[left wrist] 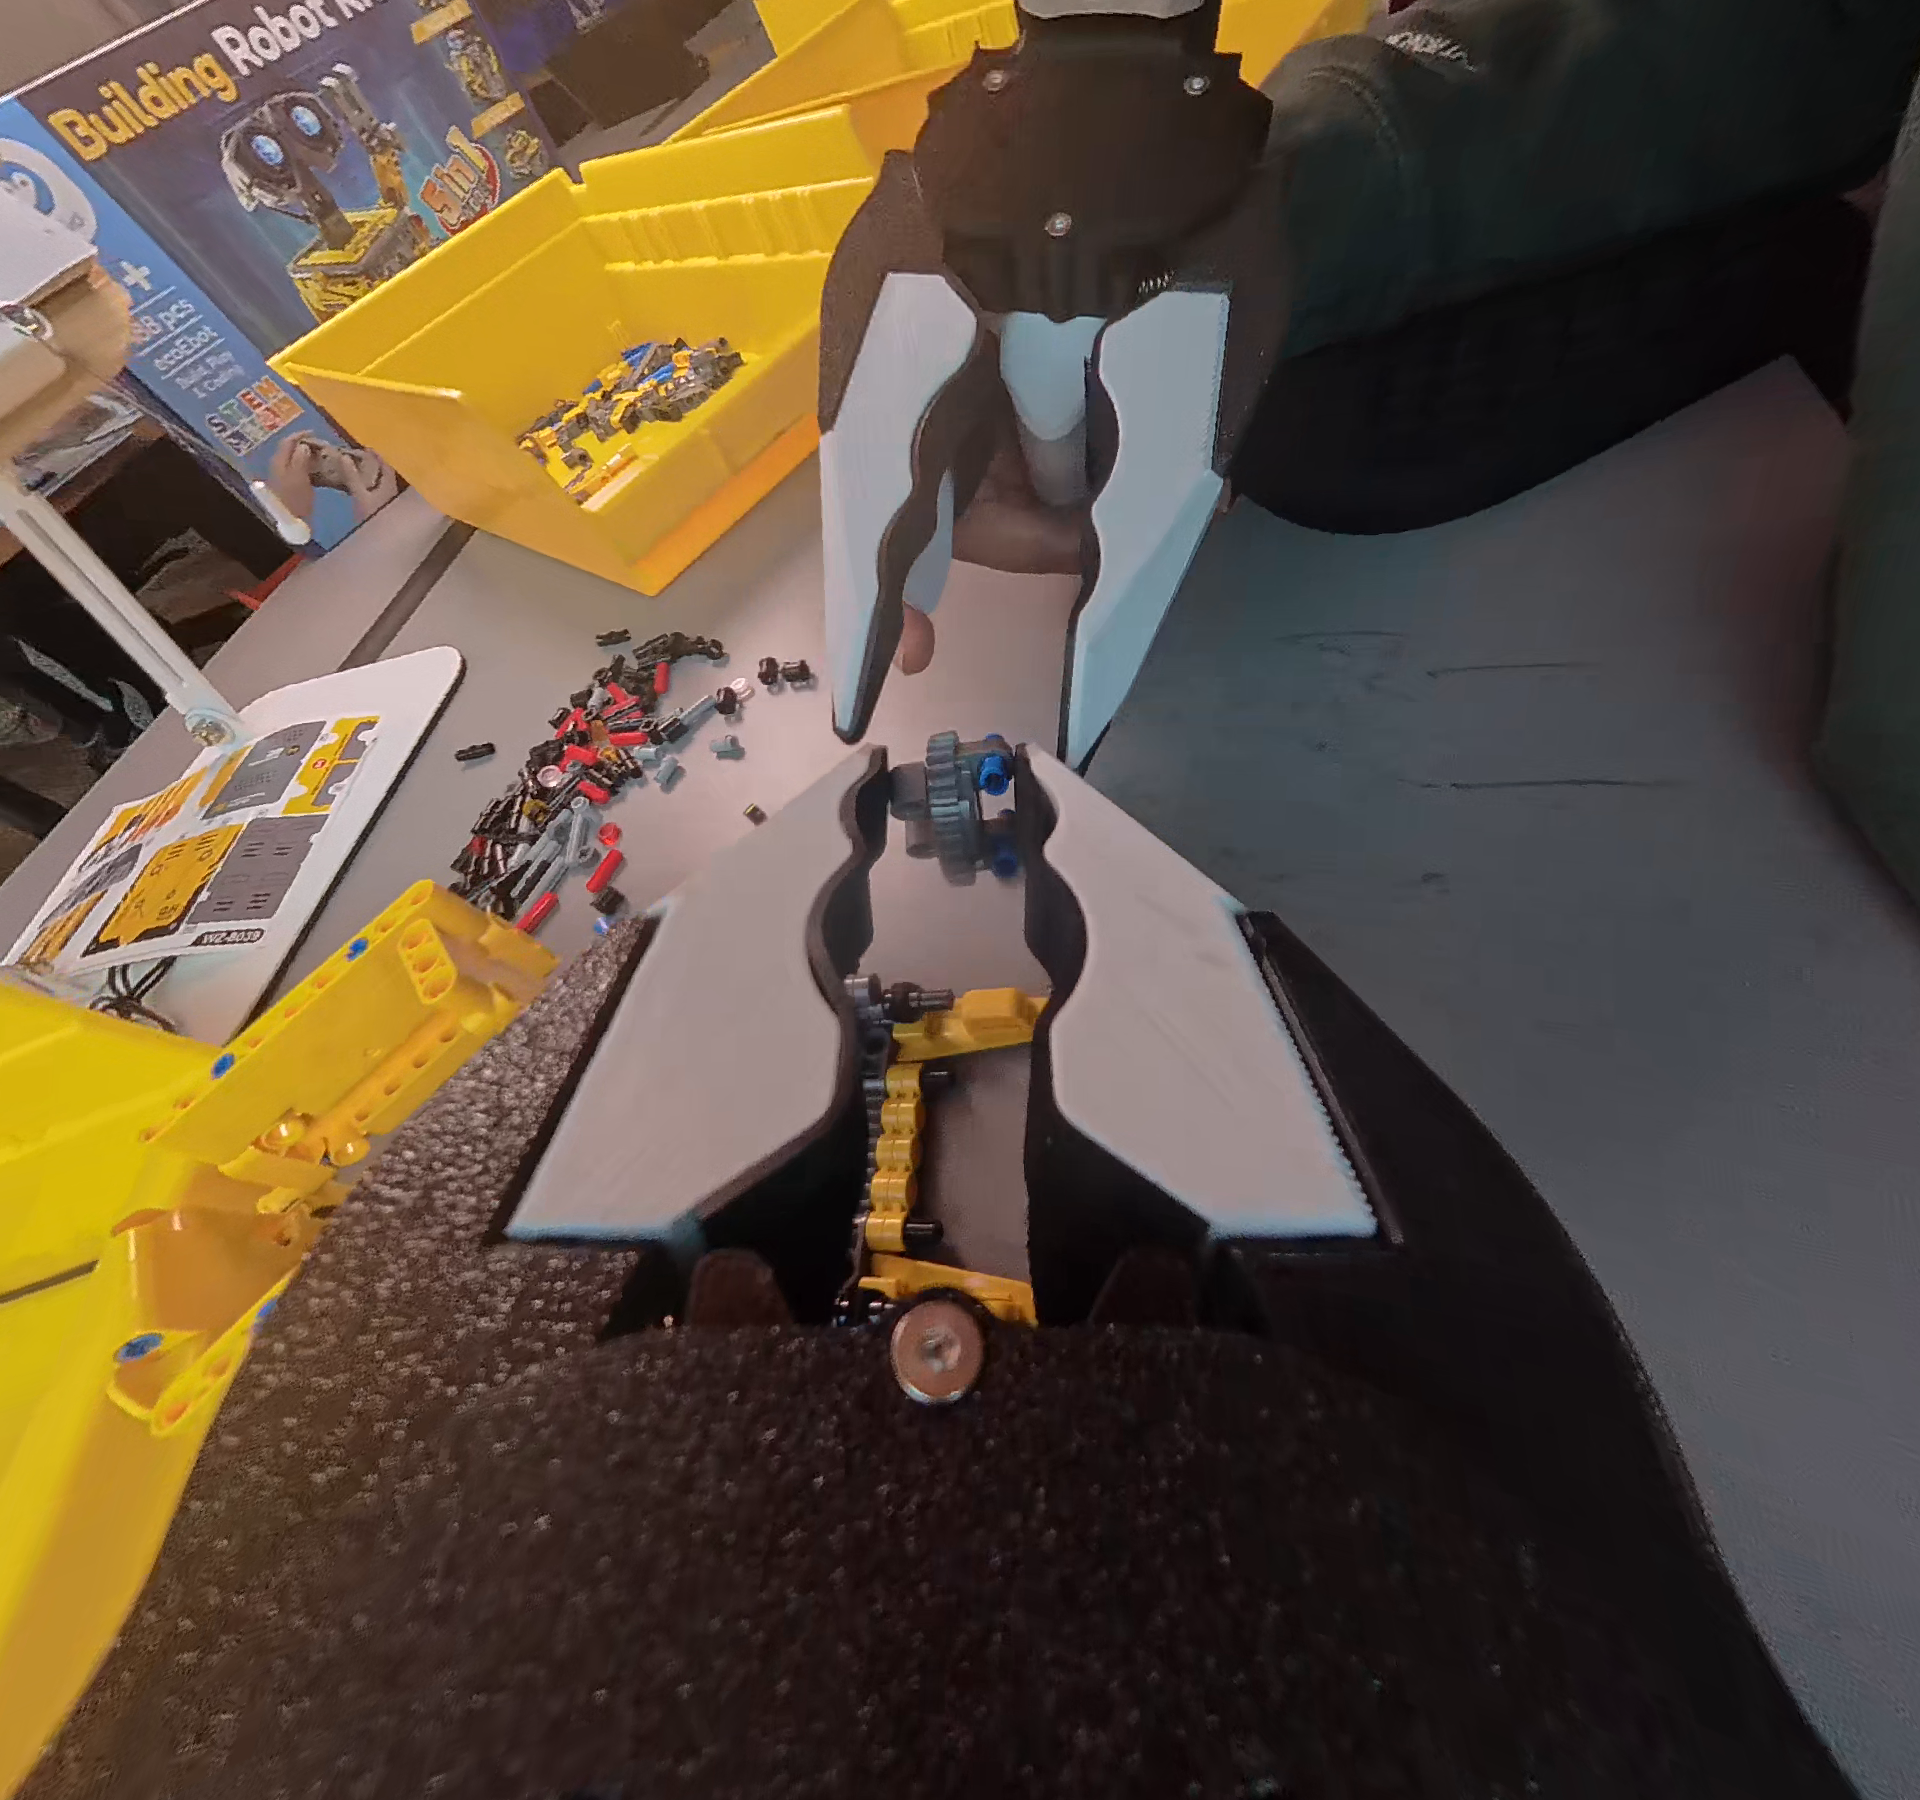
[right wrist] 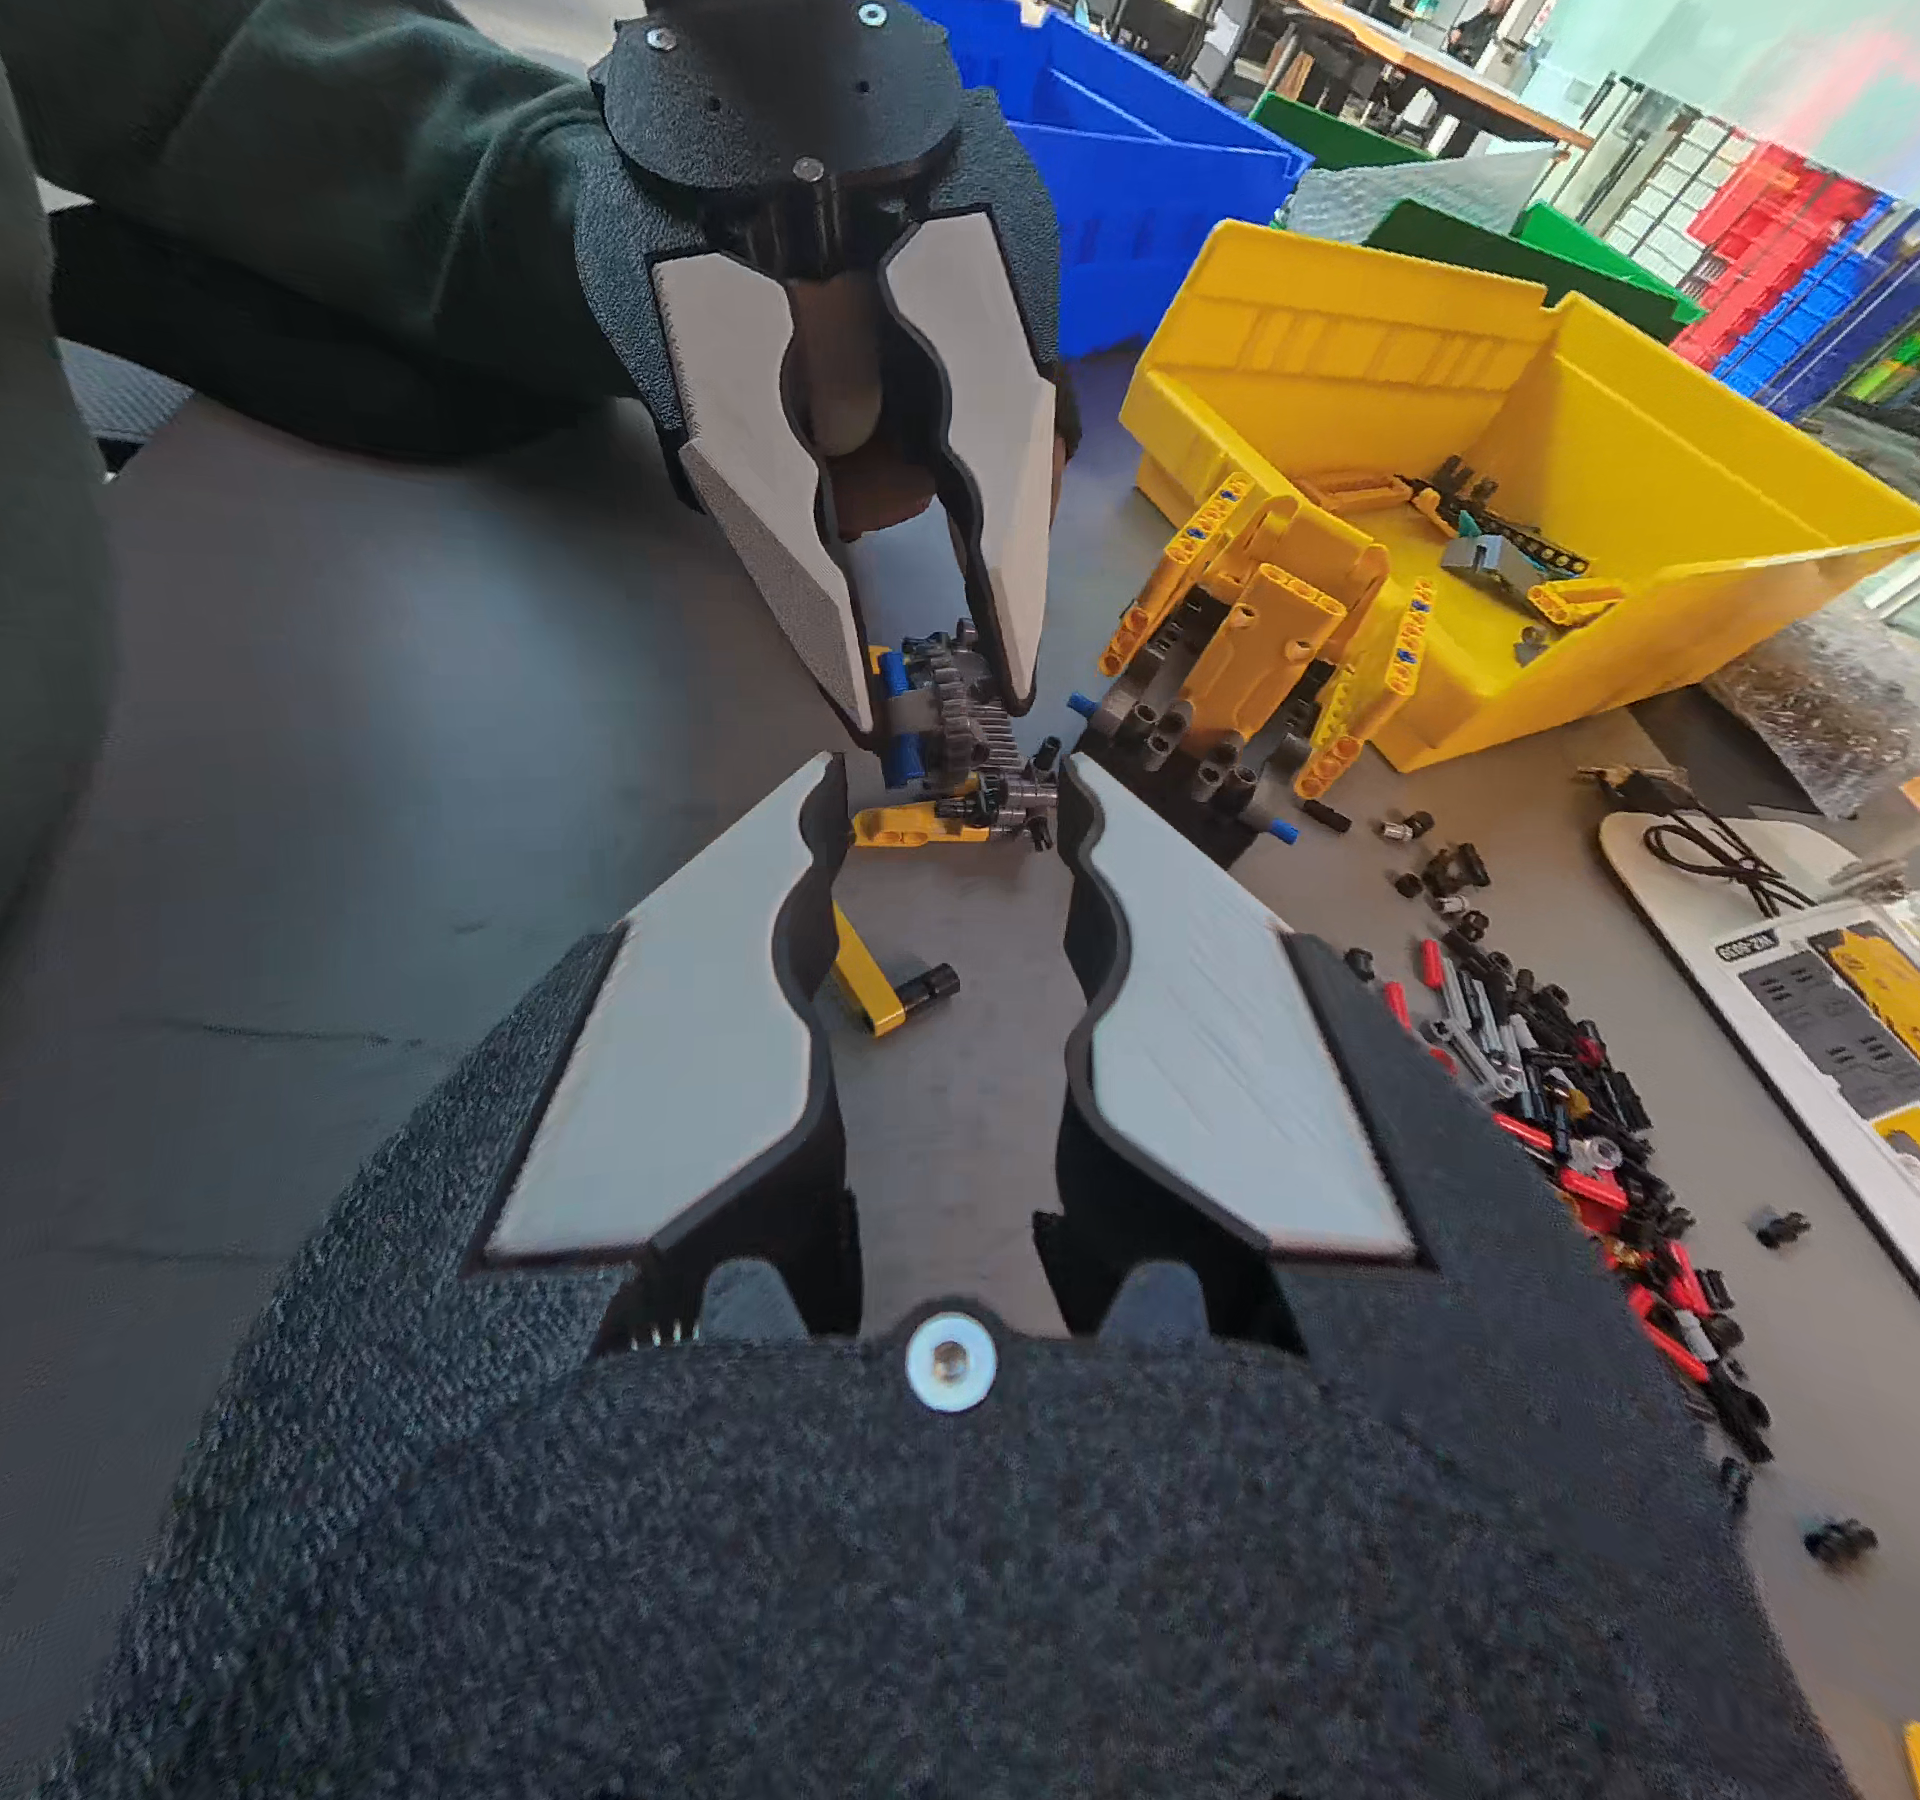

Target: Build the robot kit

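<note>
The grey table (right wrist: 364, 711) is carrying a yellow bin (right wrist: 1558, 420). The left gripper (right wrist: 935, 701) is clamping the gear assembly (right wrist: 961, 711), tips together on it. The right gripper (right wrist: 951, 784) is facing it, jaws narrowly parted, gripping nothing.

Bright indoor light, fisheye edges, slight blur.

A gear assembly (left wrist: 951, 800) sits between the facing claws, loose parts (left wrist: 582, 784) to its left, bin (left wrist: 436, 368) behind.
</note>
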`<state>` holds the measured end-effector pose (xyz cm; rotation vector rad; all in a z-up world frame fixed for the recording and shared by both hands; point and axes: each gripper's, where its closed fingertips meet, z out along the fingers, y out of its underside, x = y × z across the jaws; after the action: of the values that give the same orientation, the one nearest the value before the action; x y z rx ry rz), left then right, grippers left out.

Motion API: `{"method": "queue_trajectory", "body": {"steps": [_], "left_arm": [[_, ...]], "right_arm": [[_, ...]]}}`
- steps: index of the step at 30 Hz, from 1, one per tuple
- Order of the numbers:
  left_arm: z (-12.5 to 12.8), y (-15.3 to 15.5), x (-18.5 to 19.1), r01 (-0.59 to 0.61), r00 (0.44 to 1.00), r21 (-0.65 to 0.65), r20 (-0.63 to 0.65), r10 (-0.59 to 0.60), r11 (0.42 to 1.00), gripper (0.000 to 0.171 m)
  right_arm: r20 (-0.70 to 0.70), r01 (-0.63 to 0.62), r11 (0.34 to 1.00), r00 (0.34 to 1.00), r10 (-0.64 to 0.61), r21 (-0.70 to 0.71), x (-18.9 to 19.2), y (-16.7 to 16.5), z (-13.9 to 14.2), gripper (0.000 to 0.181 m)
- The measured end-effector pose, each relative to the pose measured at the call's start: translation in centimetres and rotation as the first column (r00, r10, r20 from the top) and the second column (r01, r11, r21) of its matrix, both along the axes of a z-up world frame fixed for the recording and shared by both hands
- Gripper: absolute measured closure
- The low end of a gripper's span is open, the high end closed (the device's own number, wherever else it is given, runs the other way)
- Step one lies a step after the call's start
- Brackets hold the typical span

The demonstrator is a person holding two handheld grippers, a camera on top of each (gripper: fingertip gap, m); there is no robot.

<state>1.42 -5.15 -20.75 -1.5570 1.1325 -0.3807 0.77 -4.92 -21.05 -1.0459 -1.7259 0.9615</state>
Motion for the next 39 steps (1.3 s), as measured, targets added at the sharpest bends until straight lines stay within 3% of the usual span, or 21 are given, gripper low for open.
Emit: {"method": "queue_trajectory", "body": {"steps": [12, 16, 21, 28, 34, 39], "left_arm": [[-0.8, -2.1, 1.6, 0.117, 0.99, 0.015, -0.085, -0.115, 0.993, 0.148], [-1.4, -2.3, 1.5, 0.121, 0.984, 0.01, -0.131, -0.119, 0.993, 0.148], [-1.5, -2.3, 1.4, 0.119, 0.984, 0.0, -0.135, -0.118, 0.993, 0.149], [-0.7, -2.3, 1.4, 0.129, 0.99, -0.026, -0.056, -0.13, 0.991, 0.148], [-1.2, -2.3, 1.5, 0.132, 0.988, -0.027, -0.076, -0.133, 0.991, 0.148], [-2.5, -2.1, 1.0, 0.118, 0.985, -0.094, -0.114, -0.129, 0.989, 0.142]], "right_arm": [[0.054, -0.136, 0.991, 0.989, 0.136, 0.01, 1.2, -2.5, -0.3, 0.149], [0.057, -0.137, 0.99, 0.989, 0.138, -0.026, 1.6, -2.3, -0.2, 0.172], [0.082, -0.114, 0.993, 0.99, 0.113, 0.015, 1.2, -2.2, -0.9, 0.159], [0.097, -0.127, 0.991, 0.988, 0.124, 0.036, 1.1, -2.6, -1.4, 0.168], [0.113, -0.14, 0.99, 0.984, 0.139, -0.005, 1.4, -2.5, -1.5, 0.169], [0.156, -0.121, 0.988, 0.982, 0.106, 0.09, 1.8, -1.9, -2.2, 0.169]]}}
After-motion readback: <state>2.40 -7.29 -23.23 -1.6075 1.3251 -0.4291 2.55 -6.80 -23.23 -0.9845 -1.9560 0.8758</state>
